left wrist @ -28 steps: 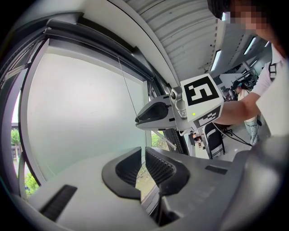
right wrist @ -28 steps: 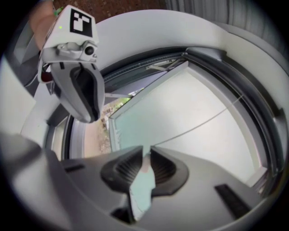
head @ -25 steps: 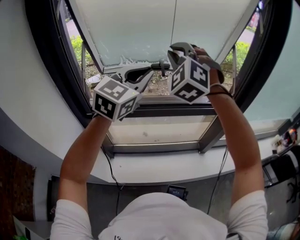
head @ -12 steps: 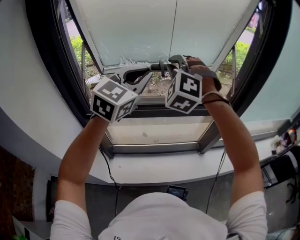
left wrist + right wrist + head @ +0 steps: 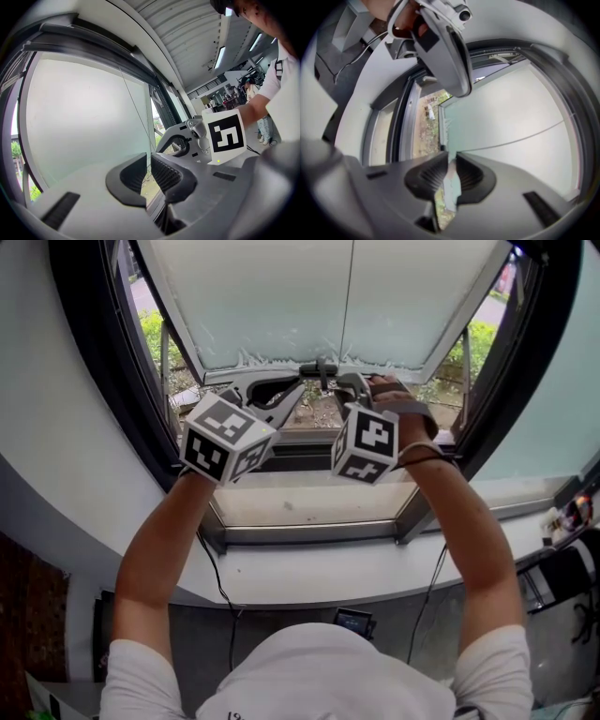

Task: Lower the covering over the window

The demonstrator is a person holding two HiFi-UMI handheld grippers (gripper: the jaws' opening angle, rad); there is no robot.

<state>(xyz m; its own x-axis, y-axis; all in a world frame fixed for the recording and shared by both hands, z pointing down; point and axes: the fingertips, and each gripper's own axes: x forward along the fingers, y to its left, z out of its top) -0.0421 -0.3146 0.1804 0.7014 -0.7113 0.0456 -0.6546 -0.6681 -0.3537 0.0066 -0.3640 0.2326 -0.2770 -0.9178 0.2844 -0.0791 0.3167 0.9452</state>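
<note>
The blind [image 5: 272, 296] is a pale, translucent sheet filling the 12 o'clock part of the head view. It hangs inside the dark window frame [image 5: 94, 362], and its hem [image 5: 272, 360] stops short of the bottom, leaving a strip of bare glass and greenery from 11 to 1 o'clock above the sill [image 5: 309, 573]. It looks thin, light and limp rather than stiff, and no weight bar is visible along the hem. The hem is ragged and frayed, so it would probably tear or shed threads if nipped at the very fringe or jerked. The right tongs [image 5: 449, 165] are clenched on the hem near its middle, with a tongue of the fabric caught between the pads. That is a sensible place to hold: central, so the pull runs straight down and the sheet does not skew, and deep enough to bite sound cloth. The left tongs [image 5: 148, 165] are clenched on nothing and sit level at about 11 o'clock, just beside the hem. The roller is out of view, so its resistance cannot be judged; a slow, even downward draw seems safest.
</note>
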